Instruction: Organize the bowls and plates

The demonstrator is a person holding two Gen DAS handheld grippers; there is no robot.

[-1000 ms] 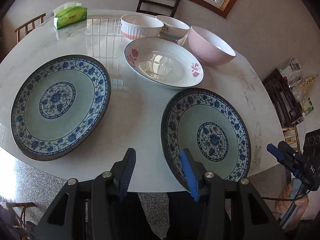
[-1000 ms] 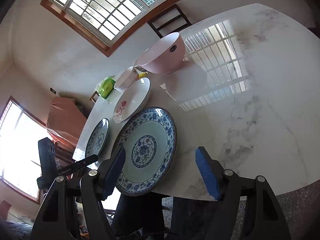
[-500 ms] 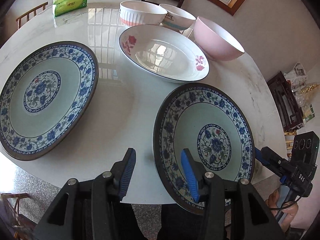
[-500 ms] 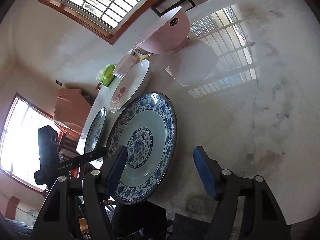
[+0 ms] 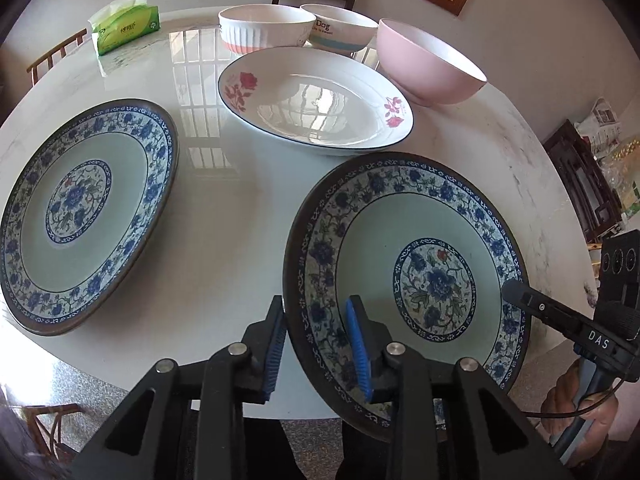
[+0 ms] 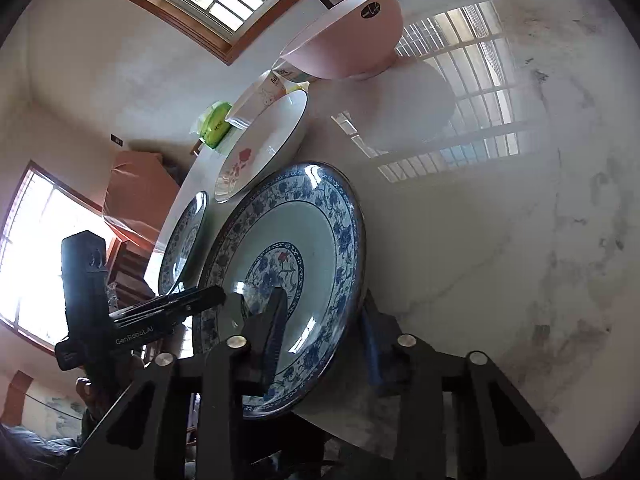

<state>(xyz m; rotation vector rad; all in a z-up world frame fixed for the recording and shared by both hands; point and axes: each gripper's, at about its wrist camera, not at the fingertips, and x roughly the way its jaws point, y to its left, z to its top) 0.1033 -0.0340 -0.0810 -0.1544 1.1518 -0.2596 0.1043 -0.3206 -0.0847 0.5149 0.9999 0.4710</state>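
A round white marble worktop (image 5: 240, 240) carries two blue-patterned plates (image 5: 80, 208) (image 5: 420, 264), a white rose-printed dish (image 5: 316, 100), three bowls (image 5: 266, 28) (image 5: 340, 32) (image 5: 428, 64) along the far edge, and a green tissue pack (image 5: 126, 26).

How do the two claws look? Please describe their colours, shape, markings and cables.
Both claws are matte black, angular frames with silver round bolts. The left claw has ribbed bright-blue pads. The right claw has blue pads too, though they look darker here. Seen from the opposite view, the right one reads "DAS" and trails a thin black cable; the left one reads "GenRobot.AI".
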